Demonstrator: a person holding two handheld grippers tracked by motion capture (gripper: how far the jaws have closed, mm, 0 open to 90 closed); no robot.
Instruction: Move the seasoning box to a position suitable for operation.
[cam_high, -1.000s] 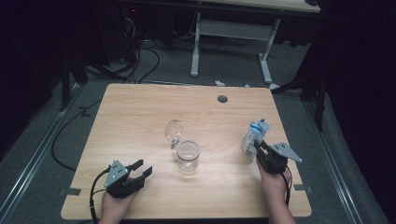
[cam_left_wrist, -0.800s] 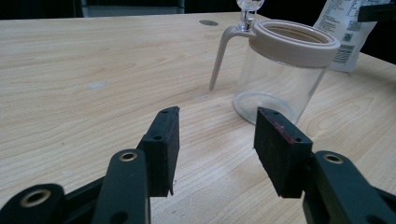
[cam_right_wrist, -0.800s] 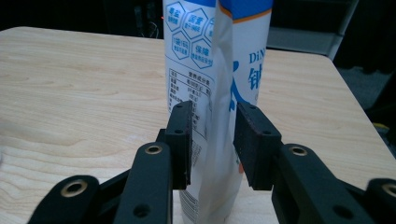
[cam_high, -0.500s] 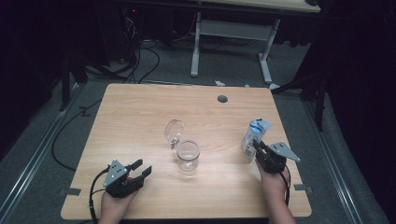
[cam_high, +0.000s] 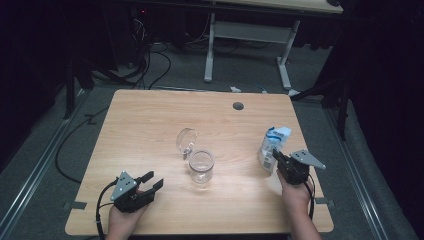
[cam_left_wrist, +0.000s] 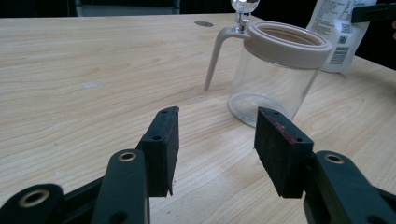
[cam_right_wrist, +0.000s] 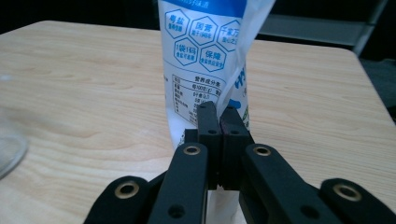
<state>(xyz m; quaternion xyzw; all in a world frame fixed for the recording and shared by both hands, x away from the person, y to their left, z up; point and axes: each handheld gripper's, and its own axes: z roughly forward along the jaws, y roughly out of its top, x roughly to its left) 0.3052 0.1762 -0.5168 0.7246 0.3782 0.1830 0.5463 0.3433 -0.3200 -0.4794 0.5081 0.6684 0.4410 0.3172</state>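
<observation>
Wooden table, dark room. Your right gripper is clamped on the white pouch at the right edge; left gripper gapes empty near the open glass jar. Likely next: carry pouch to jar, tilt carefully.

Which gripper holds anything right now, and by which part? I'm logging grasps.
The right gripper pinches the white-and-blue pouch at its lower edge fold. The left gripper is open, empty.

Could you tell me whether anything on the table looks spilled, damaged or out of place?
Nothing stands out. The clear glass jar with a beige rim stands upright, its hinged lid open. The white and blue bag stands upright, pinched by the right gripper. No spill shows on the wooden table.
</observation>
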